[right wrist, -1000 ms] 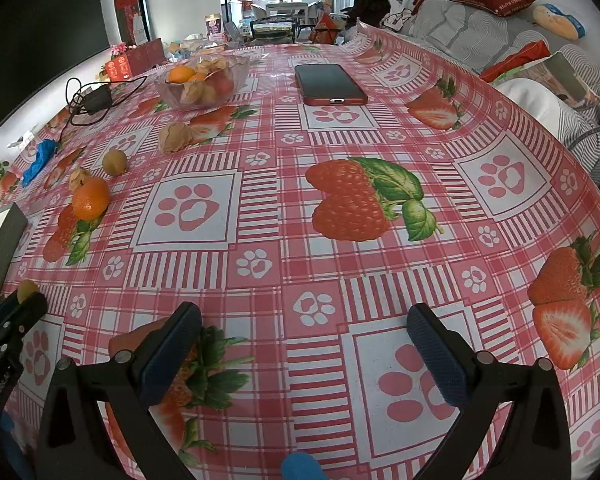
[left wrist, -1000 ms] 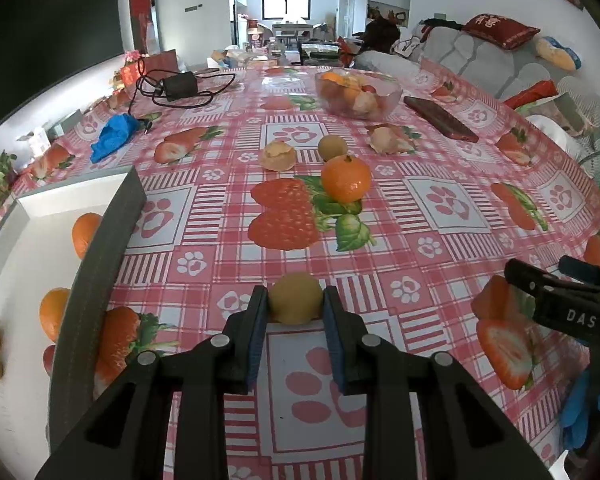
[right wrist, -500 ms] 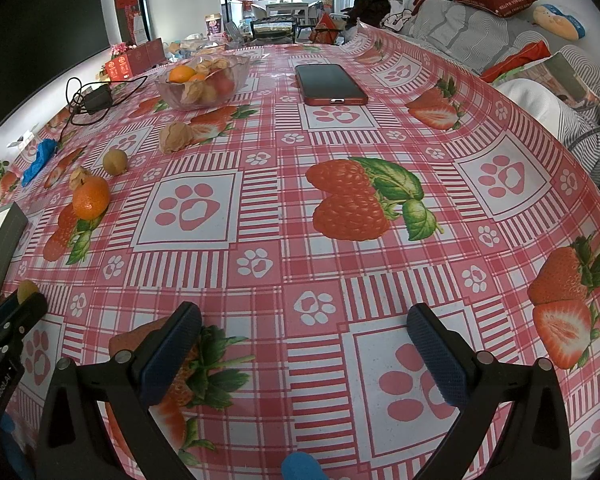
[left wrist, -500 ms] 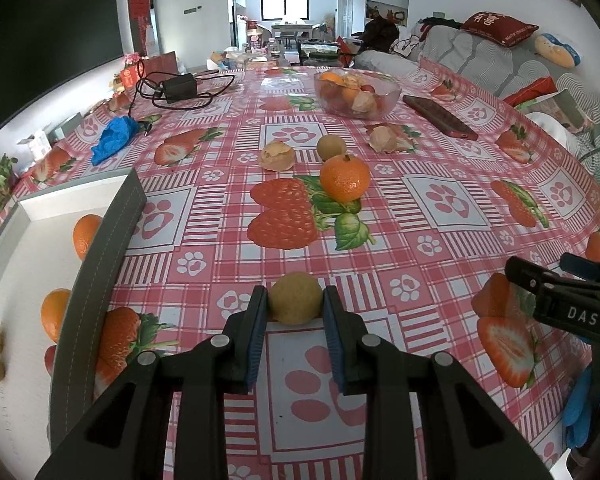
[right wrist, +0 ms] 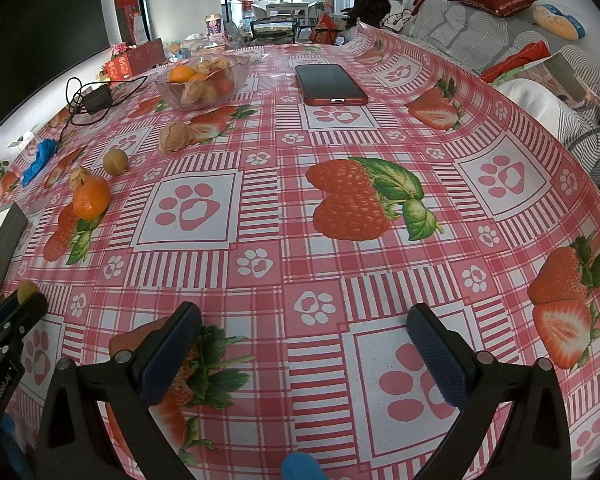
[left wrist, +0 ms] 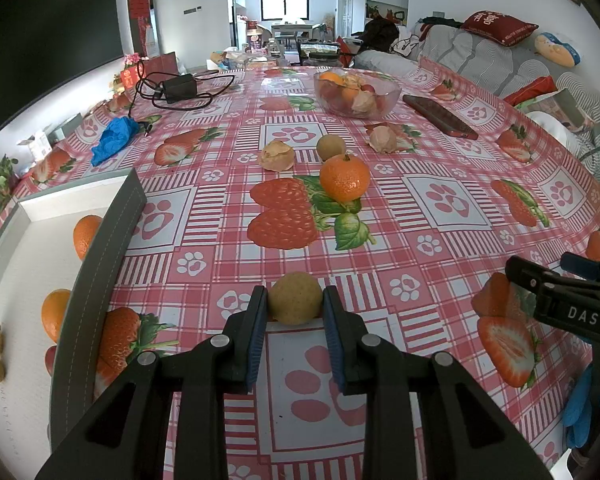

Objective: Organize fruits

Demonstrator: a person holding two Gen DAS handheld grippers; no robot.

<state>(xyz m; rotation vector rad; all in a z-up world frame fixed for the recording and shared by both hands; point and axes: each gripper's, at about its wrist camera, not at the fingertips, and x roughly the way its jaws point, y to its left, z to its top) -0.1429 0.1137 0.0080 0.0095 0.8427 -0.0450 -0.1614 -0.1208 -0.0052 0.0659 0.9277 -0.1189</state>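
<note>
At the bottom centre of the left wrist view, the left gripper (left wrist: 295,308) is clamped on a small round tan-brown fruit (left wrist: 295,303), dull and finely speckled, pinched between its blue pads just above the red-checked, strawberry-printed tablecloth (left wrist: 440,200). To the left of it stands the grey-rimmed white tray (left wrist: 100,256), holding two oranges (left wrist: 85,236) and two small tan pieces at the frame's left edge. Higher up the frame lie one loose orange mandarin (left wrist: 344,178), one more round tan fruit (left wrist: 331,147) and two papery husked fruits (left wrist: 277,155). Beyond them sits a clear glass bowl of mixed fruit (left wrist: 357,93), with a dark red-cased phone (left wrist: 440,117) to its right and a crumpled blue glove (left wrist: 114,140) to its left. In the right wrist view the right gripper (right wrist: 304,344) hangs above bare cloth, fingers wide apart with nothing between them.
</note>
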